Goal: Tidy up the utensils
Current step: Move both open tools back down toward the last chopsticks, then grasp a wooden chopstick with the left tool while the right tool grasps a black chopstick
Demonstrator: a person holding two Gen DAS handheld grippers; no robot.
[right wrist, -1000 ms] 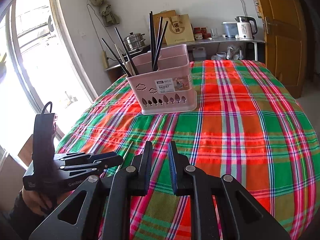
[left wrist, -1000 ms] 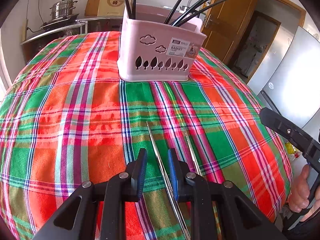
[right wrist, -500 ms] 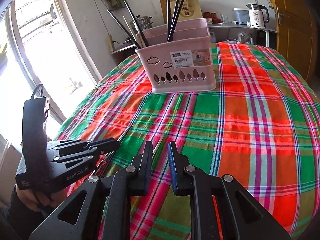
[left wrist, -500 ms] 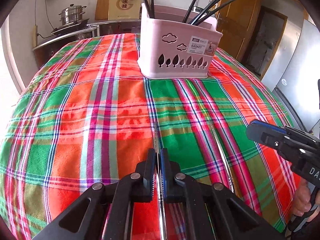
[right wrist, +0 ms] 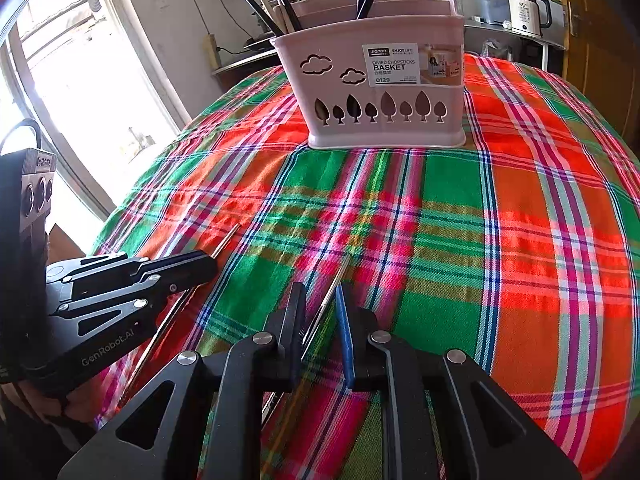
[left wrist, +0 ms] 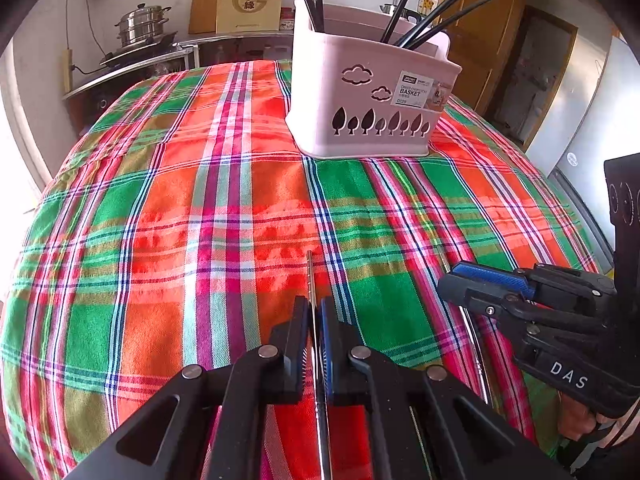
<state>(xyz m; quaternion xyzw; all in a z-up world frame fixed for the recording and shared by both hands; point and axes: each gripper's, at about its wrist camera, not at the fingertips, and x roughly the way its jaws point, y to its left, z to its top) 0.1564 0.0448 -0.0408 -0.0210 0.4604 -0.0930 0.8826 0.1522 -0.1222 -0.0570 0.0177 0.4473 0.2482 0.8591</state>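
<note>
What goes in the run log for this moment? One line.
left gripper: shut on thin metal chopstick | right gripper: open around second metal chopstick | pink plastic basket: behind

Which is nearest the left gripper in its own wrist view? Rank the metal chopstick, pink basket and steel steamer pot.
1. Metal chopstick: between the left gripper's fingers.
2. Pink plastic chopstick basket: ahead, slightly right on the cloth.
3. Steel steamer pot: far left, beyond the table.

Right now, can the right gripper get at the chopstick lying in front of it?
Probably yes. The right gripper is open with the chopstick already lying between its fingers on the cloth, and nothing blocks it. The left gripper is shut on the other one.
</note>
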